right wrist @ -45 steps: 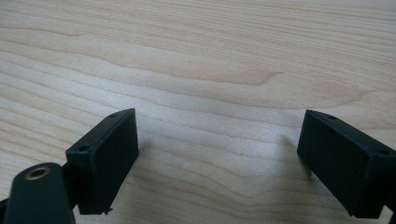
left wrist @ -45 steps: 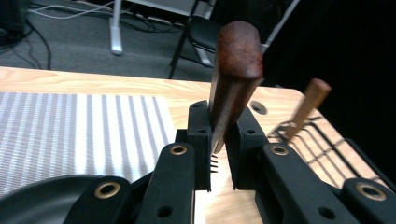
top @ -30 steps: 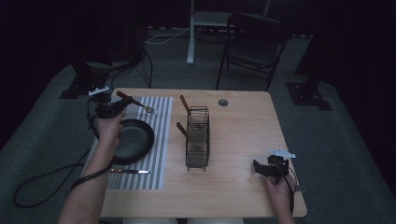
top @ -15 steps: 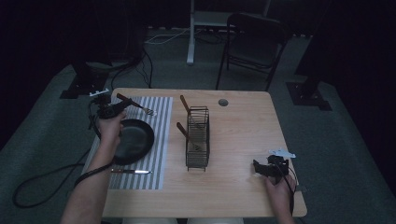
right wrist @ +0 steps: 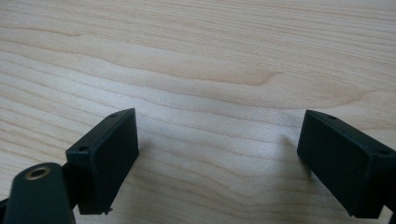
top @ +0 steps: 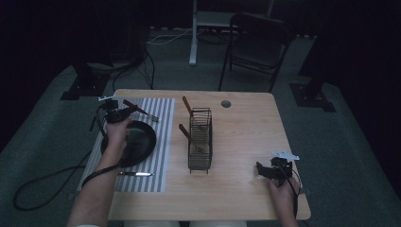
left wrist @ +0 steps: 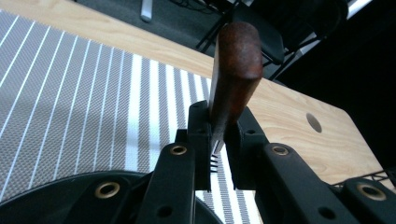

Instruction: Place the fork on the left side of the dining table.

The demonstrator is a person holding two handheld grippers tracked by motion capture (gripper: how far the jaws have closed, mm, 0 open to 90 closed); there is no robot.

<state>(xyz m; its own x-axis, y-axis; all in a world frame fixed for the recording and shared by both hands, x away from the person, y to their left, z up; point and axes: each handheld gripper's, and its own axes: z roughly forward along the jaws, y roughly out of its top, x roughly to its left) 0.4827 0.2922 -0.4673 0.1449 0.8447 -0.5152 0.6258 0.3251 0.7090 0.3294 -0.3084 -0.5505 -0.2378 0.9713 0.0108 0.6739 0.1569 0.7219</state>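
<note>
Left gripper view, rounded reddish wooden fork handle [left wrist: 235, 60], striped woven placemat [left wrist: 70, 107]

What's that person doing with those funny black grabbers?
The person's left gripper is pinching a wooden-handled fork above the striped placemat, near the black pan. The right gripper rests open on the wooden table, holding nothing. A wire rack with two more wooden-handled utensils stands in the middle.

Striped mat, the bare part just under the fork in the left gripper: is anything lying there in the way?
Nothing visible. The left gripper holds the fork over bare striped mat; the black pan sits nearer the person.
</note>
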